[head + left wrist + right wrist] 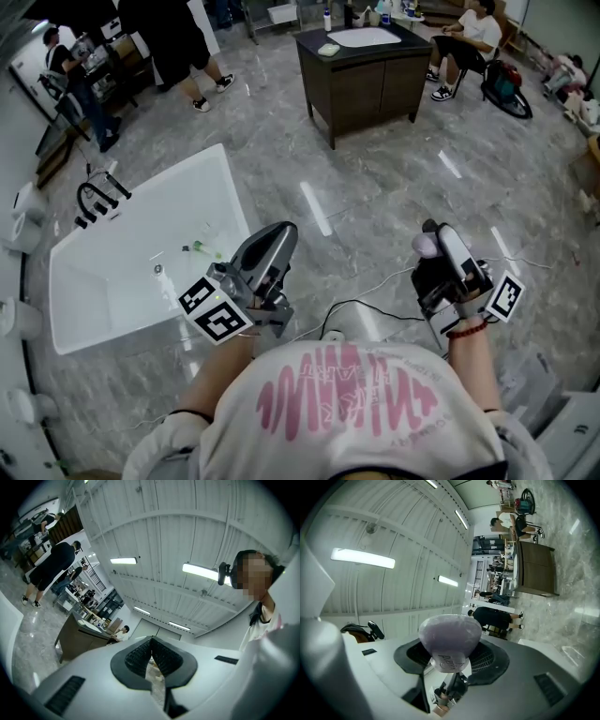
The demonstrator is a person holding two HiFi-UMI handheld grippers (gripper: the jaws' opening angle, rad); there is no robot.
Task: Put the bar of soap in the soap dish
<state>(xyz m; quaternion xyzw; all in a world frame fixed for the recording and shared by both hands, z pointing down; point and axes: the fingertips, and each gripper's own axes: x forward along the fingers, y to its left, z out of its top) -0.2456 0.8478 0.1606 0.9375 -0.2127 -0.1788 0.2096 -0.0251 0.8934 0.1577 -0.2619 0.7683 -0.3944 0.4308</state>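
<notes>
Soap (450, 637) pinched between wide-set jaws of right tool (452, 657), poking past their tips, held above floor (375, 187), well apart from desk (375, 89) ahead. Left tool (151, 642) alongside, jaws together, empty.

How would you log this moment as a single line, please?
right gripper: shut on bar of soap | left gripper: shut, empty | soap dish: not made out | step: soap not yet placed
</notes>
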